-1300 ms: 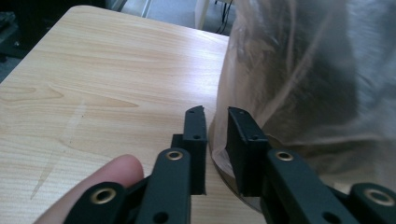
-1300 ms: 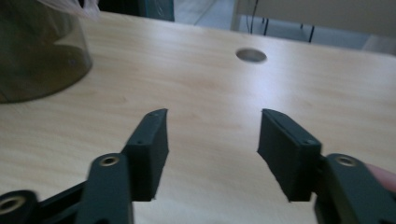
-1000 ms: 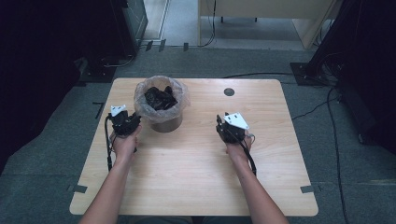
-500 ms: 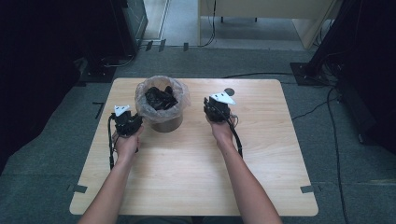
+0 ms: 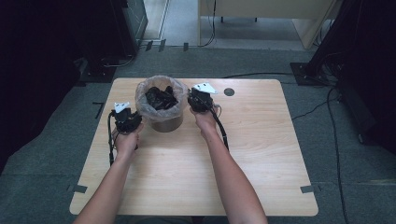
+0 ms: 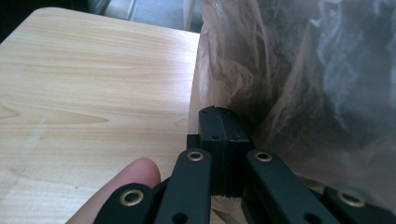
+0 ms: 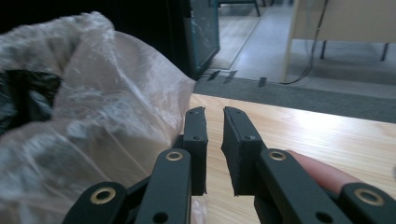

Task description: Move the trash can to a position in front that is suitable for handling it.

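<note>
On the table (image 5: 261,154), crinkled clear-bagged bin (image 5: 161,105), left claw (image 6: 223,140) together, right claw (image 7: 215,135) slightly apart

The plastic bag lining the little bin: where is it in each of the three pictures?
High view: the plastic bag lines the bin near the table's far edge, between the two hand-held grippers.
Left gripper view: fills the right side, just beyond the closed jaws.
Right gripper view: fills the left side, beside the slightly parted jaws.
Shared landmark: the light wooden table.
</note>
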`<state>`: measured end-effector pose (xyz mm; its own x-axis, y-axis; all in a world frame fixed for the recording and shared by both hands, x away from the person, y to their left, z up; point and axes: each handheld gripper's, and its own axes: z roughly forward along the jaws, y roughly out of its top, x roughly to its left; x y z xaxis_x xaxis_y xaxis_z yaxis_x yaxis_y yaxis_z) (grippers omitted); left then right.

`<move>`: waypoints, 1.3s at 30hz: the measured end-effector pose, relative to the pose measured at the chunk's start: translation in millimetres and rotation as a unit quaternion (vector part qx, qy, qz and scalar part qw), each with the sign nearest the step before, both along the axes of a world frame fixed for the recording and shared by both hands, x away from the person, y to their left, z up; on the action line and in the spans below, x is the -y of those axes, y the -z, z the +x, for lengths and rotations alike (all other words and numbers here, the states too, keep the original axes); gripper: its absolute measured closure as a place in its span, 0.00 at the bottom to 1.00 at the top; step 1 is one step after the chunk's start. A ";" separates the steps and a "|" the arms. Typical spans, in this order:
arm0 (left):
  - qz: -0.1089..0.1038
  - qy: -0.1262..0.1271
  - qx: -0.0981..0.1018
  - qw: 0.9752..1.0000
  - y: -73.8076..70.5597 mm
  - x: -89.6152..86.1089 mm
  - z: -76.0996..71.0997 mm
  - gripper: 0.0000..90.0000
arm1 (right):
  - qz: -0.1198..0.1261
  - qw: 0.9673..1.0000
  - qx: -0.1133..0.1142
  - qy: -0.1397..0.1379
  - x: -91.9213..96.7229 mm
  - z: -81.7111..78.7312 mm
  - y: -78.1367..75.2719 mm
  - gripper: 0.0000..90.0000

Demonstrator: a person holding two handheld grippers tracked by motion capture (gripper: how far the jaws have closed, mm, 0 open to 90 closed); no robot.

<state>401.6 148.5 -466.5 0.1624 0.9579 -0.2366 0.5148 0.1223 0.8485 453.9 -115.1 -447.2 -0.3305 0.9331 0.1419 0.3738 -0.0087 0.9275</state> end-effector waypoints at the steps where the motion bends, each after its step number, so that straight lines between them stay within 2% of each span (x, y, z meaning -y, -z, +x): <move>1: -0.001 0.004 0.001 1.000 0.2 0.7 1.0 1.00 | 0.003 1.000 -0.005 -0.007 -2.4 1.2 1.0 0.90; 2: 0.000 0.007 0.001 1.000 0.4 1.5 1.9 1.00 | 0.005 1.000 -0.010 -0.015 -4.9 2.2 3.0 0.93; 4: 0.009 0.011 0.006 1.000 1.0 2.0 2.7 1.00 | 0.002 1.000 -0.014 -0.015 -9.1 2.3 7.5 0.98; 7: 0.020 0.021 0.013 0.999 3.1 2.9 3.0 1.00 | 0.037 0.999 -0.021 -0.016 -5.7 2.8 12.1 1.00; 9: 0.021 0.022 0.013 0.999 3.4 3.0 3.2 1.00 | 0.033 0.999 -0.012 -0.022 -4.4 1.1 13.8 1.00; 16: 0.010 0.025 0.009 1.000 3.5 6.9 2.1 1.00 | 0.021 0.998 -0.009 -0.054 6.7 -9.6 14.5 1.00; 23: 0.012 0.041 0.008 0.999 3.5 19.5 -3.7 1.00 | 0.031 0.998 -0.013 -0.046 21.5 -24.3 19.8 1.00; 33: 0.009 0.067 0.013 0.998 6.5 40.1 -16.0 1.00 | 0.023 0.999 -0.011 -0.035 44.6 -53.7 21.2 1.00; 35: 0.015 0.073 0.013 0.997 7.2 46.1 -19.7 1.00 | 0.031 0.999 -0.013 -0.035 51.5 -59.3 22.4 1.00; 39: 0.043 0.079 0.011 0.996 9.4 61.1 -29.1 1.00 | 0.036 0.999 -0.013 -0.027 62.8 -71.6 23.8 1.00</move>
